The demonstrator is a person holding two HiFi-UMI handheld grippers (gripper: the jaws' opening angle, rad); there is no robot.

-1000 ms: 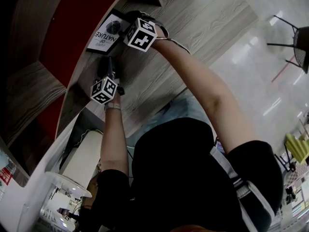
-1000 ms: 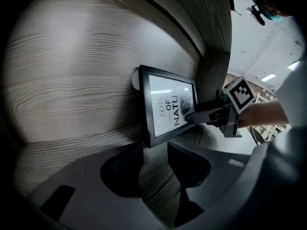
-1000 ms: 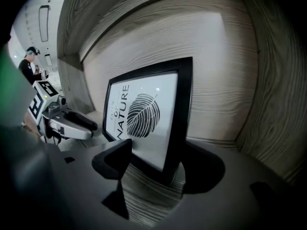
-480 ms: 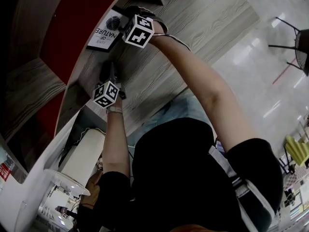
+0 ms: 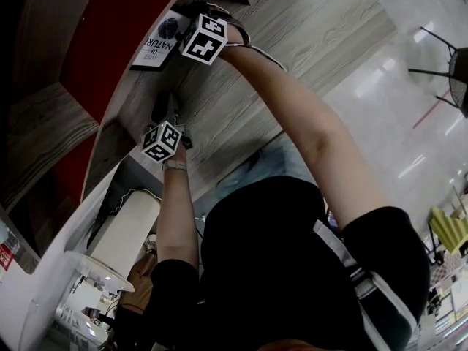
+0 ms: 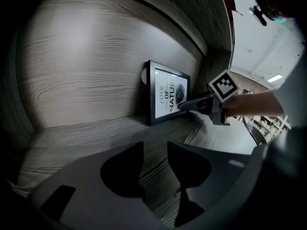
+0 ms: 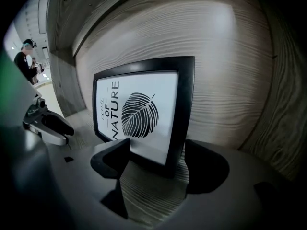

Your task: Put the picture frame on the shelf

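The black picture frame (image 7: 139, 114) with a leaf print stands upright on the wooden shelf (image 6: 96, 133), leaning against the back wall. My right gripper (image 7: 156, 159) is open, its jaws straddling the frame's lower right corner; a gap shows beside the right pad. From the side, the same gripper (image 6: 184, 105) reaches the frame (image 6: 168, 98) at its front. My left gripper (image 6: 154, 164) hovers over the shelf board some way left of the frame, open, with nothing between its fingers. From the head, the frame (image 5: 157, 41) sits partly behind the right gripper (image 5: 179, 19); the left gripper (image 5: 162, 112) is below it.
A red panel (image 5: 110, 28) lines the shelf unit above the frame. A white cylindrical lamp shade (image 5: 124, 232) stands below the shelf. A black chair (image 5: 446, 57) is on the shiny floor far right. A person (image 7: 24, 56) stands in the distance.
The right gripper has shifted a little upward in the head view and now covers more of the frame. The left gripper has barely moved.
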